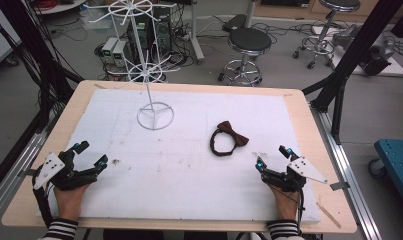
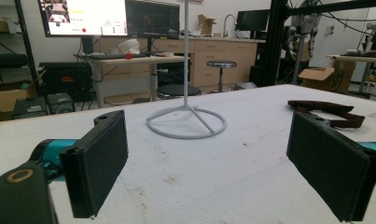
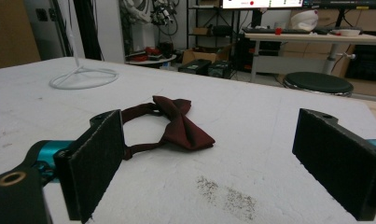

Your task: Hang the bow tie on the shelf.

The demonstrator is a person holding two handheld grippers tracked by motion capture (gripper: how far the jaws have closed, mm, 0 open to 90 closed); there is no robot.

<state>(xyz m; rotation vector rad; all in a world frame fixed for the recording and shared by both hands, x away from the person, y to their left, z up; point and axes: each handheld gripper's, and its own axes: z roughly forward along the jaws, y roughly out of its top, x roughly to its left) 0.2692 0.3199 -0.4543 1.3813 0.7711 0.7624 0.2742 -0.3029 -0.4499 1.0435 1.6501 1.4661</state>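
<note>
Both grippers resting low at the near edge of the white pad (image 1: 189, 165), jaws spread wide and pinching nothing: left gripper (image 1: 91, 155) at the near left corner, right gripper (image 1: 271, 156) at the near right. Bow tie (image 1: 228, 137) lying flat on the pad right of centre, just ahead of the right gripper, dark red, its strap curled in a loop beside the knot. Seen close in the right gripper view, bow tie (image 3: 178, 123) between and beyond the two black pads (image 3: 97, 163).

Likely light, soft and floppy — no risk of breakage, but limp when lifted, strap dangling. Best hold probably at the knot in the middle, where the cloth bunches thickest; a wing alone would fold and slip.

White wire stand (image 1: 151, 60) upright toward the far left, well apart from the bow tie — its ring base (image 2: 185, 122) ahead of the left gripper. Nothing between right gripper and bow tie. Stools (image 1: 249, 42) on the floor beyond the table.
</note>
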